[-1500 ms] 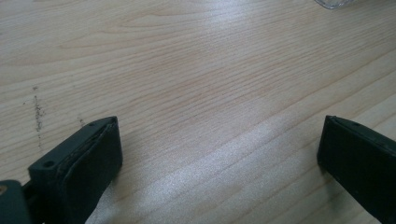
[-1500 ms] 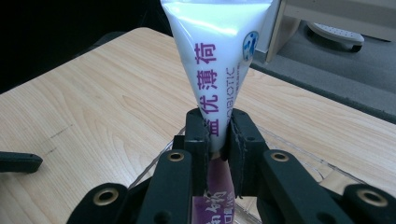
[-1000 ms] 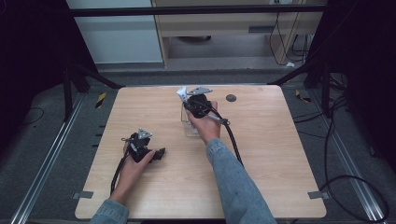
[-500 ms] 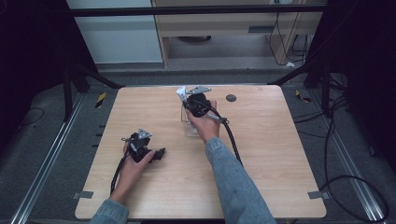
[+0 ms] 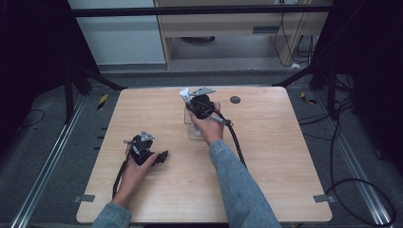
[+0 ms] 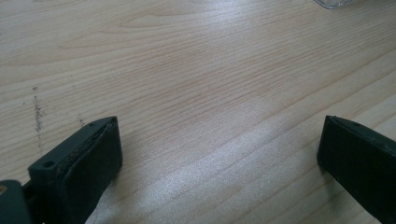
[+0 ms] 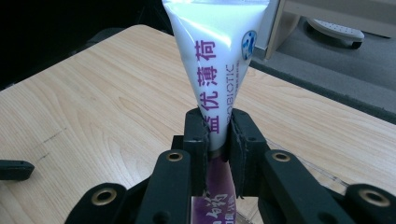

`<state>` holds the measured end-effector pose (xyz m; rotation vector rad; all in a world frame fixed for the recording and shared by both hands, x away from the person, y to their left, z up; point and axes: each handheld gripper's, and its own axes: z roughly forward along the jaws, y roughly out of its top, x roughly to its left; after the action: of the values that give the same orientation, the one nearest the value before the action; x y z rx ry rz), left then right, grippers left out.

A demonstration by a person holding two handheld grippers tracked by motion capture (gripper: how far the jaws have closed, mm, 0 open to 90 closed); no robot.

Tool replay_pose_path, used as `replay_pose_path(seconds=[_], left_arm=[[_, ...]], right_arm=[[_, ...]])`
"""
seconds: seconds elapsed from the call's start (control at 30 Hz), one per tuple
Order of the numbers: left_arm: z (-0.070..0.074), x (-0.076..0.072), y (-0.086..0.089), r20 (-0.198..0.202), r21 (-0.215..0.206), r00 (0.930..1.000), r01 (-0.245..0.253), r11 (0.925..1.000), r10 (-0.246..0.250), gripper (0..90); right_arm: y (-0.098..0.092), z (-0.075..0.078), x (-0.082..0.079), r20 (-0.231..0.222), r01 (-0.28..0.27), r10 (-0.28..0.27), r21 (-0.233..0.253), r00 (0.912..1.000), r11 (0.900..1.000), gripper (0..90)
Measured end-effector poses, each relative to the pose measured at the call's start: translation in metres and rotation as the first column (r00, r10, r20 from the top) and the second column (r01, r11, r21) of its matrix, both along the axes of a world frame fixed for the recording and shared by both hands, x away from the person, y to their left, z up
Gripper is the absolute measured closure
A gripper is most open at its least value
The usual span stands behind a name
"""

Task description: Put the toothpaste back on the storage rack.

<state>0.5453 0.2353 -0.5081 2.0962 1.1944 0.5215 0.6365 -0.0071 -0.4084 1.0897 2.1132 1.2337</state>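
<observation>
We see the right gripper (image 7: 218,135) clamped on a white tube (image 7: 215,56) above a clear container (image 5: 193,124) at the table's (image 5: 285,156) far middle, seemingly for insertion, while the left gripper (image 6: 219,154) rests open, near left.

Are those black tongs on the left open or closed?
Open. The left tongs have jaws standing wide apart, with bare wooden table between them and nothing held.

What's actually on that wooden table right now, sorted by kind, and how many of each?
Hand-held grippers: 2, the left gripper open and the right gripper clamped on the tube
White tube with purple print: 1
Clear container under the right hand: 1
Dark round spot on the tabletop: 1
Total: 5
</observation>
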Motion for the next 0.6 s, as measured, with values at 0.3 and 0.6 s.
replay_pose_path(seconds=[0.3,0.6], left_arm=[[0.0000,0.0000,0.0001,0.000,0.001,1.0000,0.001,1.0000,-0.001,0.0],[0.0000,-0.0001,-0.0001,-0.001,-0.001,1.0000,-0.001,1.0000,0.001,0.0]], right_arm=[[-0.0005,0.0004,0.0002,0.000,0.000,0.000,0.004,1.0000,1.000,75.5],[-0.0028,0.0033,-0.0020,0.002,-0.002,0.002,0.010,1.0000,1.000,72.0]])
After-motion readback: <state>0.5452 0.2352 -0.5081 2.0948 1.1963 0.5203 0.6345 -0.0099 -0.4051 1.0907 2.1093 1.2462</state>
